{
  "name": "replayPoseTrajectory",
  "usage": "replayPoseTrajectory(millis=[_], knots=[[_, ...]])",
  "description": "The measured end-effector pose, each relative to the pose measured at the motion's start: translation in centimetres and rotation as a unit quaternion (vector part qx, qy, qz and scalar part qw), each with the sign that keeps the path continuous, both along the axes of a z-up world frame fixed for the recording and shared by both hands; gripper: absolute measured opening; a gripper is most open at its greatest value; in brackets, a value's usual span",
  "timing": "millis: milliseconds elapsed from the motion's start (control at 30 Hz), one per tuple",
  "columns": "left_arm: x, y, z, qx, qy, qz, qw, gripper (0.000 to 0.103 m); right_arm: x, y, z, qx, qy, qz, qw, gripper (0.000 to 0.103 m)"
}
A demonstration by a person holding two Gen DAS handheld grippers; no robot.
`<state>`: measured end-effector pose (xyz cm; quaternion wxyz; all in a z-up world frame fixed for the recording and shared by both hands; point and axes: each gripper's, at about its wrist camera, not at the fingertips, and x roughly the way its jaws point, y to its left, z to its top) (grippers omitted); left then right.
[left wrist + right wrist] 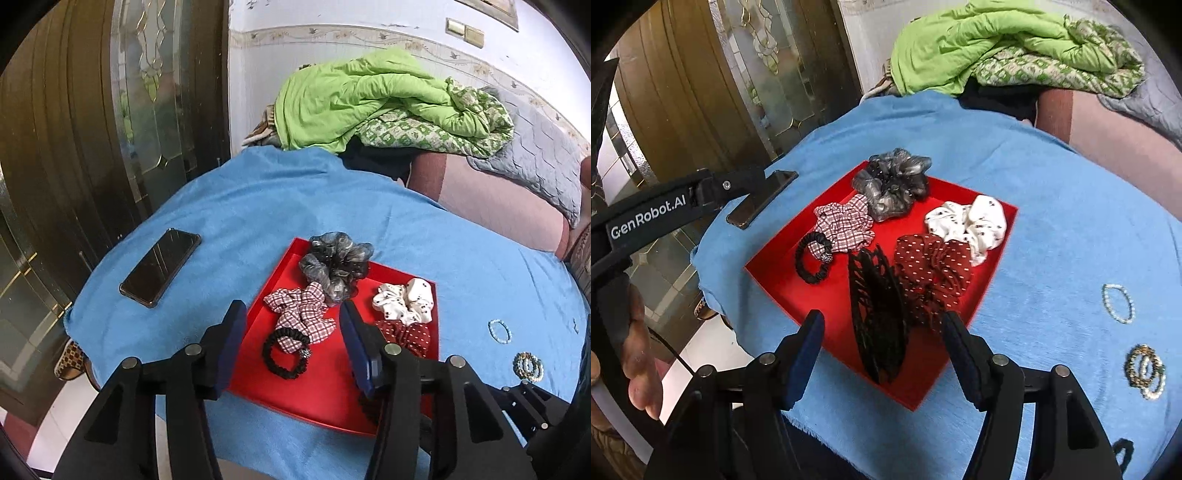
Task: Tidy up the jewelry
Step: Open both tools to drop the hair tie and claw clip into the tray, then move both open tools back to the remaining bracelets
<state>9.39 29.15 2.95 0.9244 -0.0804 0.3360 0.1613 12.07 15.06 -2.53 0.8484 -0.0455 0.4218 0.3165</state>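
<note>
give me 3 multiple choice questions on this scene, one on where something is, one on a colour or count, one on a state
1. Where does the phone lie?
A. in the red tray
B. on the blue cloth, left of the tray
C. on the green bedding

2. How many fabric scrunchies lie in the red tray?
A. two
B. four
C. six

3. How does the right gripper stand?
A. open, holding nothing
B. shut on the black hair claw
C. shut on a bracelet

Key: 1 B, it rests on the blue cloth beside the tray. 2 B: grey, checked, white and dark red ones. 3 A, the black hair claw lies loose in the tray between parted fingers.
</note>
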Motion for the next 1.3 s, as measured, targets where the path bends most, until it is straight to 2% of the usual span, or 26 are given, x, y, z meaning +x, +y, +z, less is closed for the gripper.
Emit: replayPoseTrajectory(millis=[433,800,1033,1300], knots=[[-1.2,-6.1,1.2,0.015,-0.006,-0.039,0.9991,0.055,-1.3,-6.5,1.4,-0.003,-0.024,-0.046,0.999,0.071],[-0.2,-11.7,0.9,0.017,0.005,-0.091,0.9957,0.056,-1.4,-15.3,0.4,-0.012,-0.025,-0.117,0.993,0.072],[1.1,-15.1,-0.6,-0.006,0.027,-0.124,0.992,0.056,-1.8,-23.7,-0.9,-0.032,-0.029,-0.18,0.983,0.072],[3.3,-20.8,-4.3,-0.031,0.067,-0.179,0.9812,0.056,-2.1,-31.9,-3.8,-0.033,0.008,-0.253,0.967,0.072]])
